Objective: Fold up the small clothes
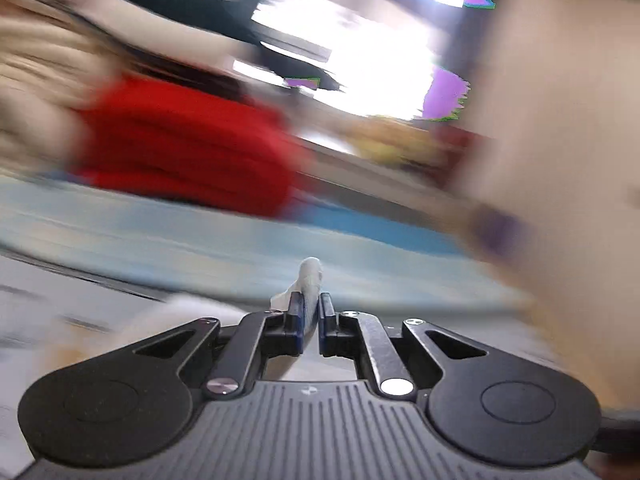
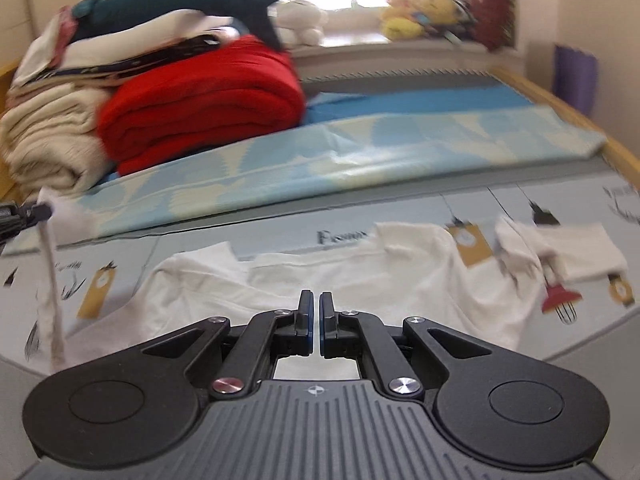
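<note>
White garment [image 2: 320, 284] lies spread on the printed mat [image 2: 520, 208], long axis running left-right across the right wrist view, neckline edge toward the far side. A second small white piece [image 2: 580, 254] sits crumpled just to its right, on the same mat.

Surroundings: folded blue-patterned sheet [image 2: 340, 160] behind the mat; red blanket [image 2: 200, 108] stacked next to a cream blanket [image 2: 52, 140] at far left, with a dark plush shark [image 2: 224, 0] on top; yellow plush toys [image 2: 420, 16] on the sill. Nothing lies between the right gripper and the garment.

Right gripper [image 2: 314, 316]: jaws closed, nothing pinched, hovering over the garment's near edge.

Left gripper [image 1: 311, 316]: jaws narrow, clamped on a bunched white cloth strip [image 1: 310, 276] that sticks out past the fingertips. Left view is heavily motion-blurred; only the red blanket and blue sheet are readable there. Right view shows what the left doesn't: that strip hangs down at the far left edge from the other tool's tip.
</note>
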Demonstrator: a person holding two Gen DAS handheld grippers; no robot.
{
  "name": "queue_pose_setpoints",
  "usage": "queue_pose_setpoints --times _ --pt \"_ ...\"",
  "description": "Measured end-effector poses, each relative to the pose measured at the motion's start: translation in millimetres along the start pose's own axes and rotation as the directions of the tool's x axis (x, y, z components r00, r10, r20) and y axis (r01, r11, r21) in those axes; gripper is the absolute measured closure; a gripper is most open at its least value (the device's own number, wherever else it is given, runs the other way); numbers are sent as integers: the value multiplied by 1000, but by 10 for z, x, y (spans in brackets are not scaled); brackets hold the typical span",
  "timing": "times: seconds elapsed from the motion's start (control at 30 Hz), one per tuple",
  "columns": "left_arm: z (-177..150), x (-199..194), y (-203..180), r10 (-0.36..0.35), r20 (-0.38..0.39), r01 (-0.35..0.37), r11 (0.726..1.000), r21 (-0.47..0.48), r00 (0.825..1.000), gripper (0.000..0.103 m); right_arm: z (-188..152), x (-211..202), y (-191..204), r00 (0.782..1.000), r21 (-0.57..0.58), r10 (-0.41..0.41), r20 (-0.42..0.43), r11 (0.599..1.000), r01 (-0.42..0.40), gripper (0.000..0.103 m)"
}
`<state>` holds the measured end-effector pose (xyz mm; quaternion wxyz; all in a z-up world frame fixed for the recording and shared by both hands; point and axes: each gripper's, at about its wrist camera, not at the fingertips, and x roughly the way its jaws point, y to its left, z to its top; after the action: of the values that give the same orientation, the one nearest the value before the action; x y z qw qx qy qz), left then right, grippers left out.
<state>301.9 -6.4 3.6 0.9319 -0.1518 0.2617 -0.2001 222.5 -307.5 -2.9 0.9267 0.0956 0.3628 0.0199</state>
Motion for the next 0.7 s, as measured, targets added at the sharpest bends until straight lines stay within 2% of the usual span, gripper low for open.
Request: queue_pose_setpoints --times 0.03,0.07,0.1,0.13,0.2,0.27,0.3,0.33,0.37,0.43,0.5,0.57,0.6,0.7 --pt "-44 83 -175 -115 -77 115 993 -9 990 72 13 23 -78 1000 32 -7 -8 999 7 101" --pt "-79 143 -307 -207 -145 206 978 -19 968 65 26 45 -157 1000 66 -13 -14 998 14 101" --pt "-98 139 -362 -247 -155 247 969 -19 957 57 45 67 -235 1000 99 -21 -21 995 23 101" --pt "-94 94 -351 -249 -128 250 968 -8 960 55 62 93 -327 999 141 -29 -31 990 33 101" --pt "-35 45 -165 -185 -94 184 983 -22 978 55 70 156 -474 998 208 -27 -51 977 37 100" --pt "42 20 189 -83 -84 75 993 -90 993 55 57 234 -590 997 265 -13 -81 964 34 97" --pt "59 16 318 -34 -82 24 993 -116 996 56 41 275 -635 995 288 0 -96 957 28 96" --pt "87 6 509 44 -92 -57 989 -137 995 57 20 323 -671 993 307 15 -114 952 21 96" --pt "133 30 666 114 -120 -131 981 -145 986 57 0 375 -707 991 324 24 -129 946 19 96" --pt "165 56 963 245 -193 -275 950 -147 950 57 -42 502 -757 987 347 37 -159 937 21 96" --pt "152 88 1243 305 -261 -358 914 -190 916 57 -95 707 -797 976 369 65 -206 929 16 93" --pt "136 76 1491 311 -301 -390 887 -250 901 57 -175 921 -817 961 374 93 -262 927 12 88" --pt "127 55 1540 312 -307 -395 881 -261 899 57 -227 1045 -813 951 366 97 -294 931 18 86" --pt "178 27 1571 309 -306 -389 886 -251 900 57 -328 1311 -745 942 276 46 -333 960 51 84"
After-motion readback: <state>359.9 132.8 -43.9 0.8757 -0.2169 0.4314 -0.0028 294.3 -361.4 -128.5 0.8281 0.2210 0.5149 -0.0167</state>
